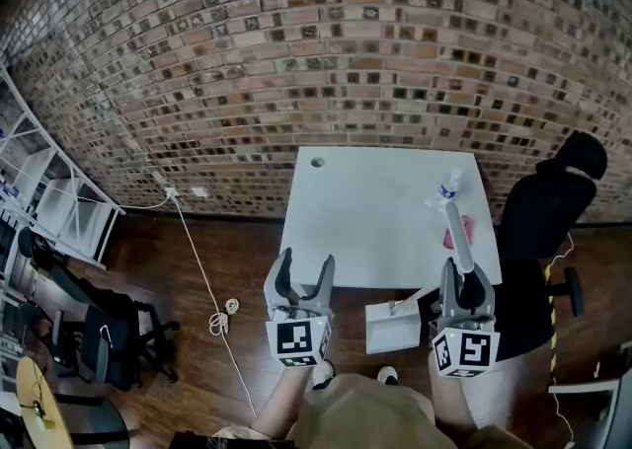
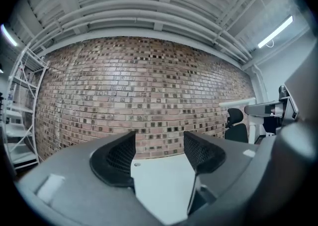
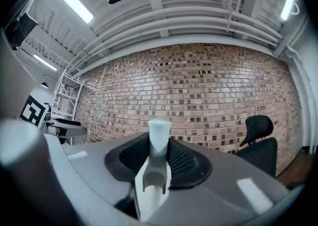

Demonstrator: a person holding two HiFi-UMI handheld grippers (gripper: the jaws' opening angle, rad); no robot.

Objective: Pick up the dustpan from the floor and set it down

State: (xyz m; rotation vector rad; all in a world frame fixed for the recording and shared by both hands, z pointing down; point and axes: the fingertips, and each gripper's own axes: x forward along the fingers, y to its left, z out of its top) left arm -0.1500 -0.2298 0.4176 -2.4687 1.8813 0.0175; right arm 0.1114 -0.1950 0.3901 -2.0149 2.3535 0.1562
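Note:
The dustpan is pale grey with a long upright handle (image 1: 454,230). Its pan (image 1: 392,329) hangs below my right gripper (image 1: 462,274), just in front of the white table's near edge. That gripper is shut on the handle, which stands between the black pads (image 3: 181,160) and pokes up past them as a pale stub (image 3: 159,130). My left gripper (image 1: 304,274) is held level beside it, open, with nothing between its fingers (image 2: 203,153); it faces the table (image 2: 161,180) and the brick wall.
The white table (image 1: 375,200) carries a bottle (image 1: 449,186) and a pink object (image 1: 460,232) at its right side. A black office chair (image 1: 551,210) stands right of it. A white cable (image 1: 202,264) runs across the wooden floor. Metal shelving (image 1: 49,200) and another chair (image 1: 104,338) stand at the left.

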